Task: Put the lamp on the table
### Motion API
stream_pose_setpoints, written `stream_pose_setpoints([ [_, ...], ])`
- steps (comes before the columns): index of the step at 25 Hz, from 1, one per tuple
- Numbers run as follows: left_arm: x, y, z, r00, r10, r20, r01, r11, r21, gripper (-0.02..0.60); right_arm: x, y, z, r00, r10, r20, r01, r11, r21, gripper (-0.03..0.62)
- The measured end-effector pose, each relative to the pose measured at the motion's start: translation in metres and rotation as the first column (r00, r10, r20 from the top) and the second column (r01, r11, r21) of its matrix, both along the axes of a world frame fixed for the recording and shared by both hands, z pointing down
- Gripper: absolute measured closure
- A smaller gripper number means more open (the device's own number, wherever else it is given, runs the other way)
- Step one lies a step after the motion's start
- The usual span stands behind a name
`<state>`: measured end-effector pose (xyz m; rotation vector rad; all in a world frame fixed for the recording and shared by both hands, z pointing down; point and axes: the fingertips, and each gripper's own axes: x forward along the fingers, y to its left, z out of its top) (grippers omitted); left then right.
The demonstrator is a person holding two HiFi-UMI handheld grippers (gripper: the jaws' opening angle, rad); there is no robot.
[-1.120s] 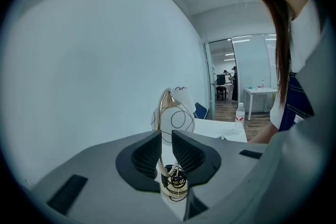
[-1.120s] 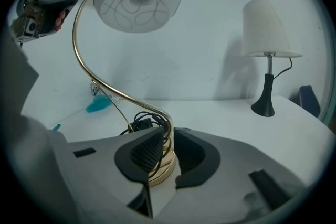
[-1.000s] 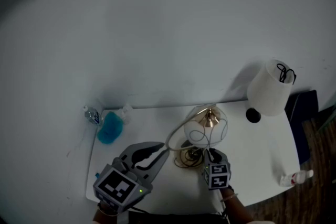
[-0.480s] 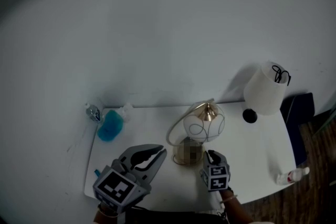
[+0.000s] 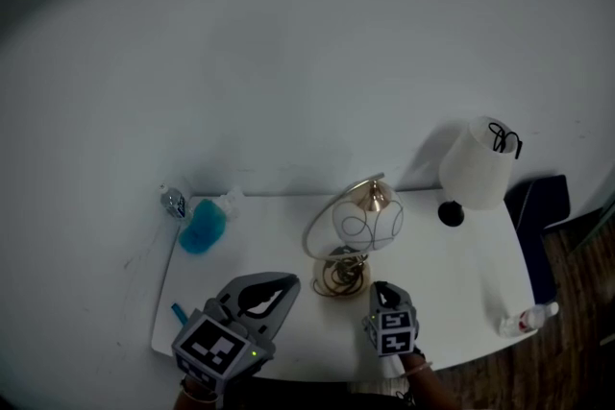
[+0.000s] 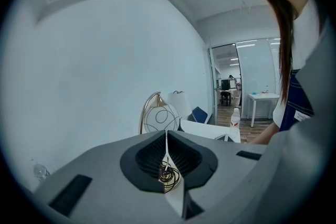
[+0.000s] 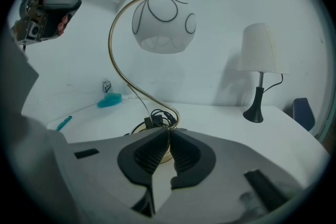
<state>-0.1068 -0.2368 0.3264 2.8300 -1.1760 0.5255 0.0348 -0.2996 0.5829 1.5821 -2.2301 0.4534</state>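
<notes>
The lamp (image 5: pixel 366 222) stands upright on the white table (image 5: pixel 461 302), a gold curved stem carrying a white globe with black swirls, its cord coiled on the round base. The globe fills the upper part of the right gripper view (image 7: pixel 164 23), and the lamp shows small past the jaws in the left gripper view (image 6: pixel 161 118). My right gripper (image 5: pixel 377 287) (image 7: pixel 169 131) is shut and empty, just right of the base and apart from it. To the left of the base my left gripper (image 5: pixel 286 281) (image 6: pixel 166 132) is shut, holding nothing.
A second lamp with a white shade and black foot (image 5: pixel 476 170) (image 7: pixel 258 57) stands at the table's back right. A blue object (image 5: pixel 203 228) and a small bottle (image 5: pixel 173 203) sit at the back left, a teal pen (image 5: pixel 181 313) near the left edge, a red-capped bottle (image 5: pixel 524 320) at the right.
The right gripper has drawn back a little from the lamp base. The lamp now stands free and the coiled cord on its base shows.
</notes>
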Motion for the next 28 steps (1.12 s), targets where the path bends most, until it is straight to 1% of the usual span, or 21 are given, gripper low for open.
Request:
stream_pose_setpoints([
  [1, 0.0, 0.003, 0.0, 1.0, -0.004, 0.0, 0.004, 1.0, -0.001, 0.566, 0.001, 0.002, -0.001, 1.0, 0.002, -0.002, -0.002, 1.0, 0.001, 0.586],
  [6, -0.001, 0.016, 0.002, 1.0, -0.02, -0.019, 0.02, 1.0, -0.007, 0.566, 0.005, 0.014, -0.003, 1.0, 0.015, -0.003, -0.015, 1.0, 0.02, 0.588],
  [9, -0.001, 0.023, 0.004, 0.999, -0.036, -0.032, 0.036, 0.999, -0.013, 0.577, 0.006, 0.023, -0.01, 1.0, 0.02, -0.004, -0.02, 1.0, 0.017, 0.589],
  [14, -0.001, 0.035, 0.006, 0.997, -0.054, -0.059, 0.053, 0.998, -0.025, 0.577, 0.011, 0.035, -0.013, 1.0, 0.02, -0.02, -0.02, 1.0, 0.016, 0.591],
  [17, 0.0, 0.042, 0.007, 0.995, -0.065, -0.071, 0.063, 0.998, -0.03, 0.577, 0.013, 0.043, -0.018, 1.0, 0.015, -0.011, -0.014, 1.0, 0.023, 0.591],
  [23, 0.001, 0.058, 0.014, 0.992, -0.103, -0.066, 0.101, 0.994, -0.028, 0.578, 0.008, 0.058, -0.03, 1.0, -0.023, 0.006, 0.022, 0.999, 0.047, 0.591],
  [28, 0.003, 0.075, 0.021, 0.988, -0.142, -0.066, 0.14, 0.99, -0.027, 0.578, 0.01, 0.075, -0.033, 0.999, -0.032, 0.032, 0.03, 0.999, 0.045, 0.591],
])
